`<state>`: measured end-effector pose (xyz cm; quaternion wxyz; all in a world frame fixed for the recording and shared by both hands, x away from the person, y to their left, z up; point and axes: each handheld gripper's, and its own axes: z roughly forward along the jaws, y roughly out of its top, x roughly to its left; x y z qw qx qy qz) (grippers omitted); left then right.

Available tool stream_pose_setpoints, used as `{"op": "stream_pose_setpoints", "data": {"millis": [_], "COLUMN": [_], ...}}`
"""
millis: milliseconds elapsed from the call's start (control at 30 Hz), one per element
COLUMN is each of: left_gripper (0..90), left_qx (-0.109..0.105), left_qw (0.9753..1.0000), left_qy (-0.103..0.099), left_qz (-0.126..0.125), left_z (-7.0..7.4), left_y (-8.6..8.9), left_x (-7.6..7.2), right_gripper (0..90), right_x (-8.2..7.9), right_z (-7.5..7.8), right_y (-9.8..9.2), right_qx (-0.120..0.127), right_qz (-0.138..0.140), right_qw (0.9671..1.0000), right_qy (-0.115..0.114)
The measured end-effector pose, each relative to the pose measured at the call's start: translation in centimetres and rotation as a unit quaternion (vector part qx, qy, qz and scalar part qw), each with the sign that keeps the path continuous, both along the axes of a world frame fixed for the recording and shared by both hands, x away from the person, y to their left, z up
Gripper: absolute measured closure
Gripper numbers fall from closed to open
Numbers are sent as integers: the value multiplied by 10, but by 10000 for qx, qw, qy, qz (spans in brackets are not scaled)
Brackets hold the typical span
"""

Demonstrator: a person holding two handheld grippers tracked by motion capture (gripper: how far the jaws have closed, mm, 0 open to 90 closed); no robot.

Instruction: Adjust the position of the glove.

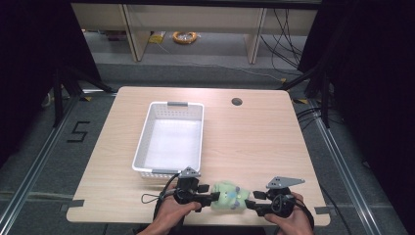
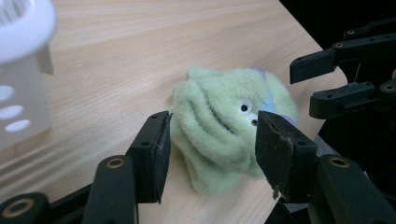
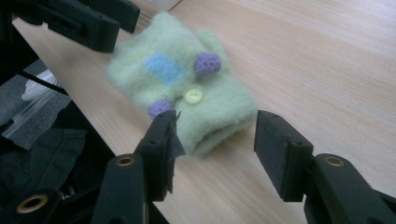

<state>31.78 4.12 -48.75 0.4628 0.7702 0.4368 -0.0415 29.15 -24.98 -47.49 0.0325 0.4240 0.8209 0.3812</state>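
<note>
Two grippers close in on one small thing: a pale green fleece toy (image 1: 229, 196), a soft plush piece with googly eyes on one face and a yellow button, a blue patch and purple knobs on the other; it lies flat on the wooden table (image 1: 254, 142) near the person's edge, between the two tools. The left gripper (image 2: 210, 154) stands with its jaws apart, one pad on either side of the toy's near end, the fleece sitting between them but not yet squeezed; that straddle looks like the set-up for a pinch. The right gripper (image 3: 215, 144) comes from the opposite side, jaws likewise apart, and the toy's folded edge lies just ahead of them and toward the left jaw, so a short push forward would bring it within their bite. Approaching from both ends probably serves to keep a limp thing from sliding. Beyond the left gripper's jaws stands a white perforated plastic basket (image 1: 147, 147), open and bare inside, likely the toy's destination. No brand, label or writing can be read on the toy or basket; the floor mark beside the table may be a 5.
</note>
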Motion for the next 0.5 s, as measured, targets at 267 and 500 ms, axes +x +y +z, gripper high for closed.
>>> {"op": "stream_pose_setpoints", "data": {"millis": [267, 500], "left_gripper": [452, 463], "left_qx": [160, 306], "left_qw": [9993, 9985], "left_qy": [329, 460], "left_qz": [37, -8], "left_z": [-13, -18], "left_y": [-4, -7], "left_x": [4, 5], "right_gripper": [463, 458], "right_x": [15, 21], "right_z": [-10, -21], "right_y": [5, 9], "right_qx": [250, 73], "right_qz": [-277, -221], "right_qw": [9989, 9984], "right_qy": [277, 521]}}
